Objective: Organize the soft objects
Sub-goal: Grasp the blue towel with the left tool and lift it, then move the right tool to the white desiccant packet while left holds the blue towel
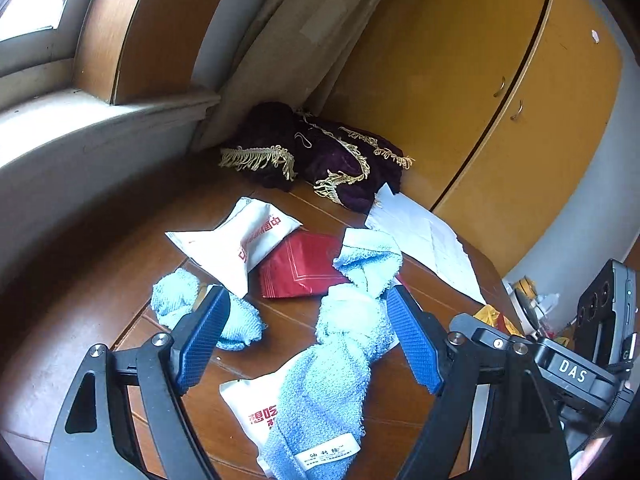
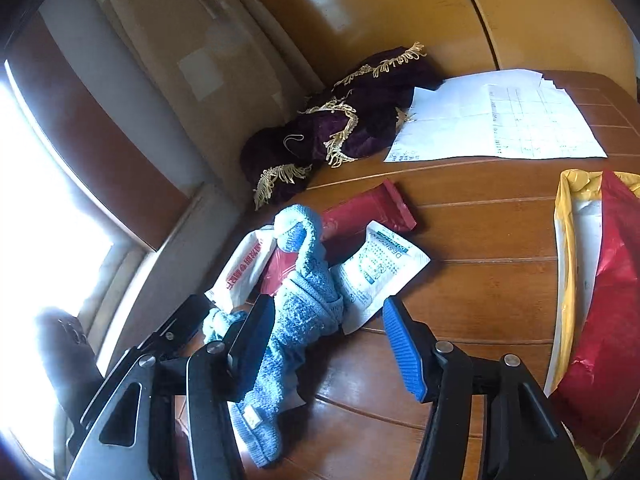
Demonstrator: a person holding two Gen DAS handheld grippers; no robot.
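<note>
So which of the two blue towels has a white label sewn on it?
The long twisted towel lying between the left hand-held gripper's open fingers; its white label shows at the near end. The small bunched towel to its left shows none.

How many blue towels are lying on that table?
2. A long twisted blue towel runs down the middle, over the packets. A smaller crumpled blue towel sits left of it, partly behind one of the fingers. More could be hidden.

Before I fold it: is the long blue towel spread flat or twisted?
Twisted. The long blue towel is bunched like a rope, lying across white packets.
</note>
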